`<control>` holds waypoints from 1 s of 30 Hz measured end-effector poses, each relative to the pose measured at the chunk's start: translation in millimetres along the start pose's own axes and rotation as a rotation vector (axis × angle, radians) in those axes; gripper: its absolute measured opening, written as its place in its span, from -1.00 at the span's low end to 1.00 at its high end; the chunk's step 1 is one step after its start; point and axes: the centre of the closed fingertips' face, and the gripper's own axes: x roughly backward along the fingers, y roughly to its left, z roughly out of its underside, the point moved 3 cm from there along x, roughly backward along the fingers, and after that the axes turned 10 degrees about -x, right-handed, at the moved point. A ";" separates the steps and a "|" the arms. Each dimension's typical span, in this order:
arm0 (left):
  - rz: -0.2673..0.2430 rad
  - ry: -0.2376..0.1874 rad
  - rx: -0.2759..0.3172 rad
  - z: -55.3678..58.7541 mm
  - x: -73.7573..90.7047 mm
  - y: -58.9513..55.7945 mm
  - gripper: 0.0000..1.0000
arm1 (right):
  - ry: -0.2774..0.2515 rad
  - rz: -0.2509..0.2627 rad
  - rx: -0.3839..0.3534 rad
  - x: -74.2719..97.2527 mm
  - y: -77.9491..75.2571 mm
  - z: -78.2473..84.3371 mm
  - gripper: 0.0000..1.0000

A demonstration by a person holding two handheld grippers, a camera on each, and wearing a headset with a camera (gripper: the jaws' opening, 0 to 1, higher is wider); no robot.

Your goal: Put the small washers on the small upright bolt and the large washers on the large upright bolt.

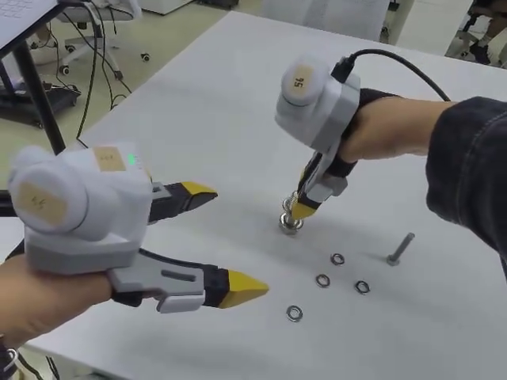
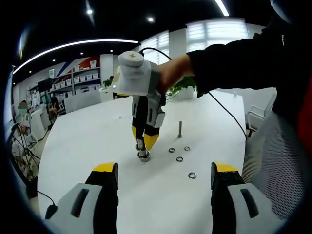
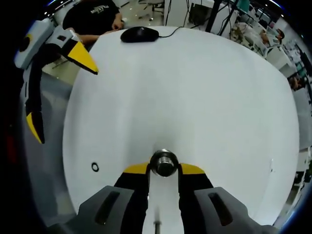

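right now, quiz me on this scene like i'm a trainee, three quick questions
1. How many loose washers lie on the table?
2. True or false: the left gripper is open.
3. The right gripper points down at which one? A: large bolt. B: small bolt. C: a loose washer.

Key: 1. four; 2. true; 3. A.

White-grey tongs [image 1: 238,239], yellow tips [image 1: 247,286], black cable [image 1: 388,55], dark denim sleeve [image 1: 471,158]
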 end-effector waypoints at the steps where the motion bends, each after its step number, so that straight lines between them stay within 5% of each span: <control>1: 0.000 0.000 0.001 0.1 -0.1 0.0 0.55 | 0.005 0.003 0.001 -2.2 0.2 1.9 -0.53; 19: -0.003 0.006 0.006 2.8 1.2 0.8 0.54 | 0.010 0.002 -0.007 -23.5 -2.4 5.5 -0.53; 30: -0.001 0.010 0.003 3.6 2.4 -0.7 0.54 | 0.004 -0.007 -0.006 -21.3 1.9 5.1 -0.49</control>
